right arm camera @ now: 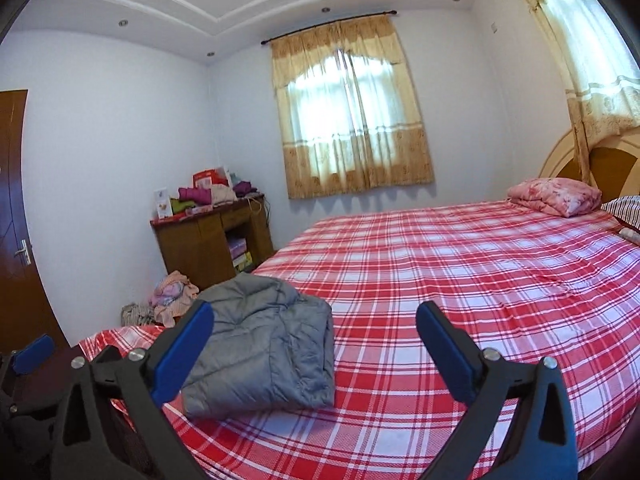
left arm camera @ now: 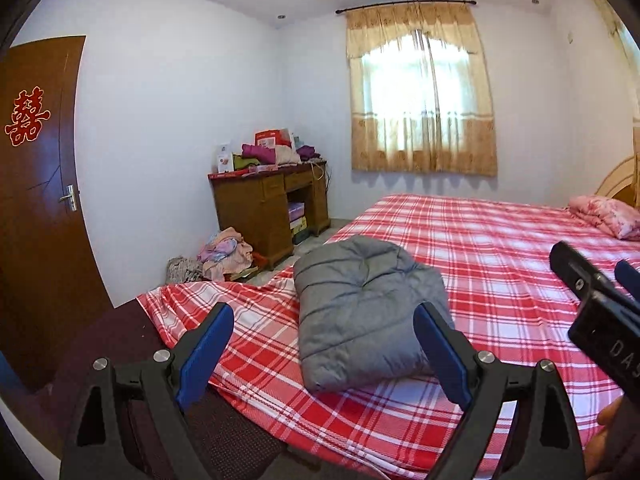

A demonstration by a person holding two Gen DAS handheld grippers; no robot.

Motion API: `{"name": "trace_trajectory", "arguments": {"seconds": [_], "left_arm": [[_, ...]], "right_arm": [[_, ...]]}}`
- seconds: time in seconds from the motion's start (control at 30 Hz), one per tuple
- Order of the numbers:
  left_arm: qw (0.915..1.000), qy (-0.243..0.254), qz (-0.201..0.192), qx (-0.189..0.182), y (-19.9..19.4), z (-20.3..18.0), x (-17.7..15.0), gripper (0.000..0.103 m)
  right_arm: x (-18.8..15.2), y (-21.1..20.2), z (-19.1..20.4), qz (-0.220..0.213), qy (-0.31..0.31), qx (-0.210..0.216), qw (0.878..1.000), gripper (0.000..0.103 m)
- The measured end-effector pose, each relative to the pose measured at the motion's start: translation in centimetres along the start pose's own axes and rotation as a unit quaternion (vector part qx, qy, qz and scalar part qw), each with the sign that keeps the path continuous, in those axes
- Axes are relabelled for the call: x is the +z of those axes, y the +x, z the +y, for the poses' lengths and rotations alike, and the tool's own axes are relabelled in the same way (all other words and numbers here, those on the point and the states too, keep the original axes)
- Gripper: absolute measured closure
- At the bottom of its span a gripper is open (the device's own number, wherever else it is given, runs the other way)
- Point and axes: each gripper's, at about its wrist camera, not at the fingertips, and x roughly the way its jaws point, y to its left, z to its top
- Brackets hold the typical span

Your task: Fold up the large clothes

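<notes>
Risk: the grey padded jacket [left arm camera: 368, 312] lies folded into a thick bundle near the foot corner of the bed [left arm camera: 500, 248]. Its puffy filling is likely to spring the folds open, and a nudge toward the nearby edge could tip it to the floor.

Orientation: the bundle's long axis runs from the near edge toward the far side of the bed, rounded end pointing away toward the window wall.

Left hand-held gripper [left arm camera: 324, 348] stands wide and empty, short of the jacket. Right hand-held gripper [right arm camera: 316, 348] likewise wide, holding nothing.
</notes>
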Motion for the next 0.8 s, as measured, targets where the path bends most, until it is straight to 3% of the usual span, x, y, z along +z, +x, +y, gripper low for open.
{"name": "trace_trajectory", "arguments": {"seconds": [0.8], "left_arm": [[0.9999, -0.004, -0.012, -0.003, -1.4, 0.2, 0.3, 0.010]], "right_arm": [[-0.3, -1.2, -0.3, -0.016, 0.014, 0.005, 1.000, 0.000]]}}
